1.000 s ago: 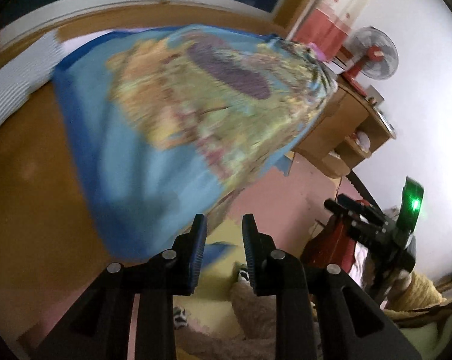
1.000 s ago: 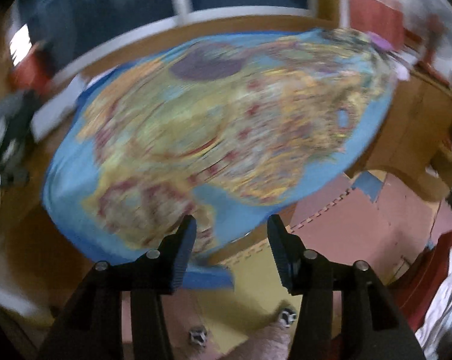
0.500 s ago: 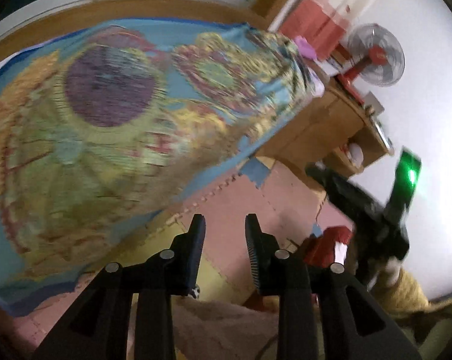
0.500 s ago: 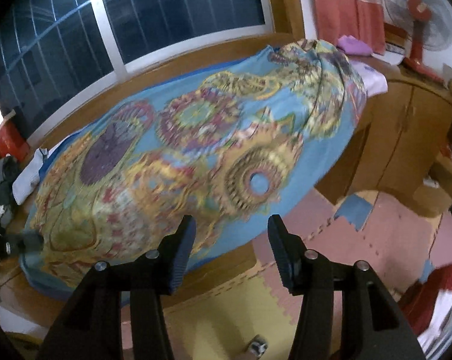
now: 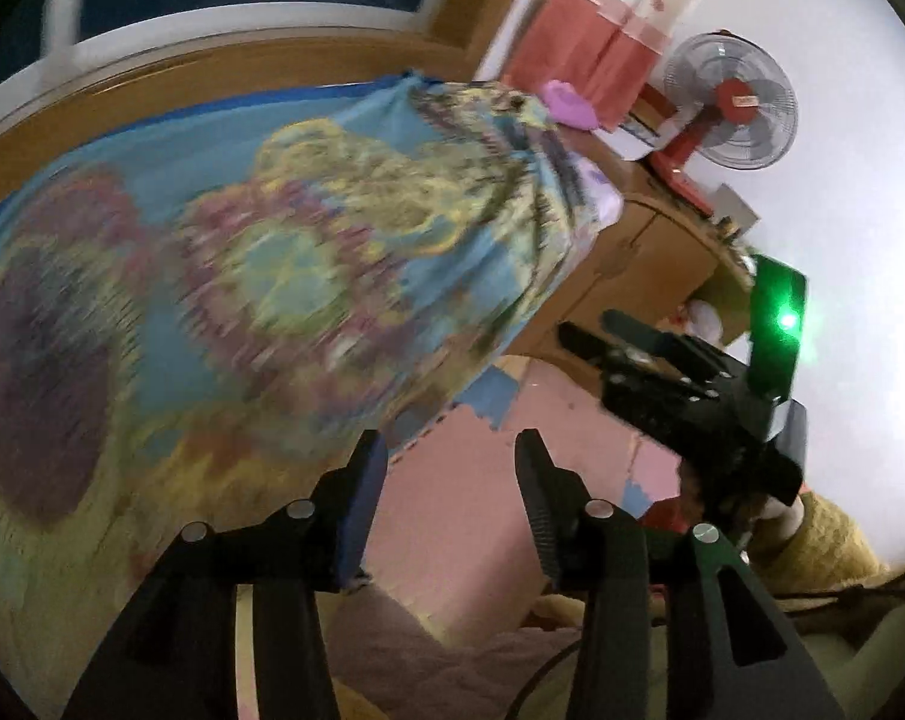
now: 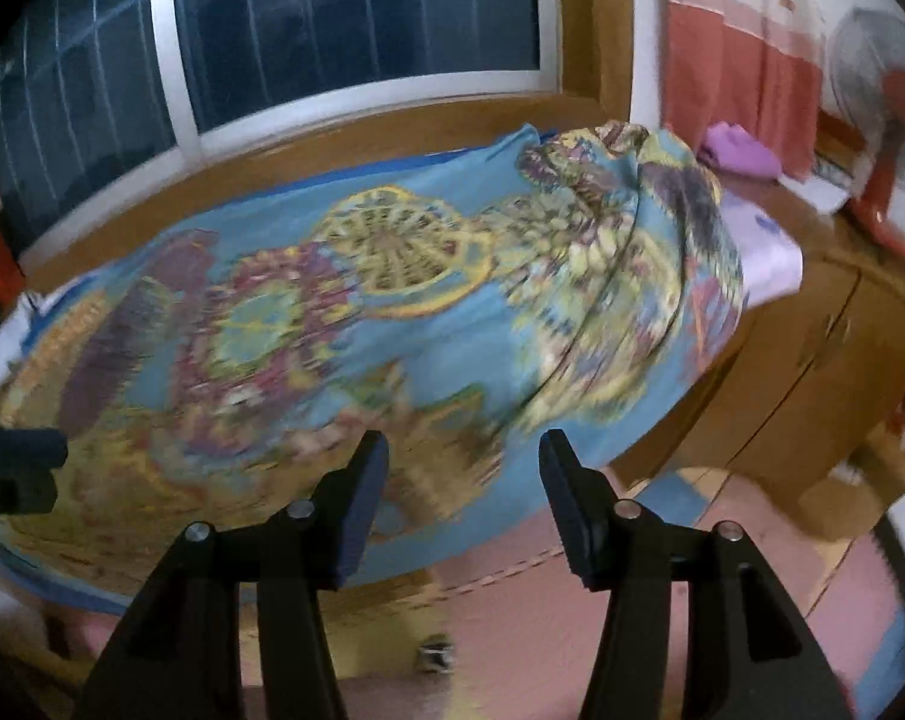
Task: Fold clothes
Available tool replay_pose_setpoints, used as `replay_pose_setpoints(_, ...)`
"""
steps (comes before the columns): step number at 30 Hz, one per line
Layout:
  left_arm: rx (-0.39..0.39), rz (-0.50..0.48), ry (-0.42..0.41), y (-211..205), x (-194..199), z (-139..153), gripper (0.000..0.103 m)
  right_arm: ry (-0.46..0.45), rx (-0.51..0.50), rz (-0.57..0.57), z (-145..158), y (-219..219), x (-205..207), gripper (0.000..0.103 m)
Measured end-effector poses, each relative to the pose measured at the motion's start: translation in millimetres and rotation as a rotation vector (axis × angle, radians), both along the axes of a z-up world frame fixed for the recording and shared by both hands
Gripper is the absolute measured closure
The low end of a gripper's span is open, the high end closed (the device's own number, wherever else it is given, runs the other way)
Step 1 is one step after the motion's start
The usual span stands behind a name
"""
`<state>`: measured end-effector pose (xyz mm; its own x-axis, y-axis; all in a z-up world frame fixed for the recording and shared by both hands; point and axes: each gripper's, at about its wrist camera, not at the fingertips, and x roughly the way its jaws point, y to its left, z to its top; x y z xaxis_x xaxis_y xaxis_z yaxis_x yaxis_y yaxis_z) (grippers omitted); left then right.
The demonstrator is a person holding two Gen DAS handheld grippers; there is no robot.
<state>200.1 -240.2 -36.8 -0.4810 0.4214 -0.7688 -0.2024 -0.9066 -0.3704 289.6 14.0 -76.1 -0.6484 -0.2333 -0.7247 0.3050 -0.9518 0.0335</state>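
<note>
The cloth (image 6: 356,324) lies spread on the desk (image 6: 800,372), bunched at one end – not folded flat; both claws – left (image 5: 449,489), right (image 6: 461,495) – gape empty.

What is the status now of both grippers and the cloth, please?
Left gripper open, empty. Right gripper open, empty. Patterned blue cloth spread over table, far end bunched. Nothing in the way.
</note>
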Motion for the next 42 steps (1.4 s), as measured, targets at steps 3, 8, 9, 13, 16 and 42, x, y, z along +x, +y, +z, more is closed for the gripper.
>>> replay_pose_setpoints(3, -0.019, -0.06, 0.01, 26, -34, 1, 0.058, -0.004, 0.06, 0.047, 1, 9, -32, 0.05)
replay_pose_setpoints(8, -0.054, -0.098, -0.016, 47, -71, -1, 0.058, 0.017, 0.107, 0.146, 2, 22, -69, 0.05)
replay_pose_setpoints(9, -0.05, -0.088, -0.003, 47, -81, -1, 0.058, 0.017, 0.119, 0.193, 3, 23, -77, 0.05)
replay_pose_setpoints(13, -0.16, -0.038, 0.023, 59, -117, -20, 0.058, 0.021, 0.233, 0.429, 3, 24, -113, 0.043)
replay_pose_setpoints(16, -0.207, 0.019, 0.006, 79, -139, -34, 0.058, 0.053, 0.348, 0.642, 0, 27, -144, 0.04)
replay_pose_setpoints(42, -0.265, 0.402, -0.032, 188, -195, -58, 0.102, -0.22, 0.421, 1.592, -27, 46, -250, 0.103)
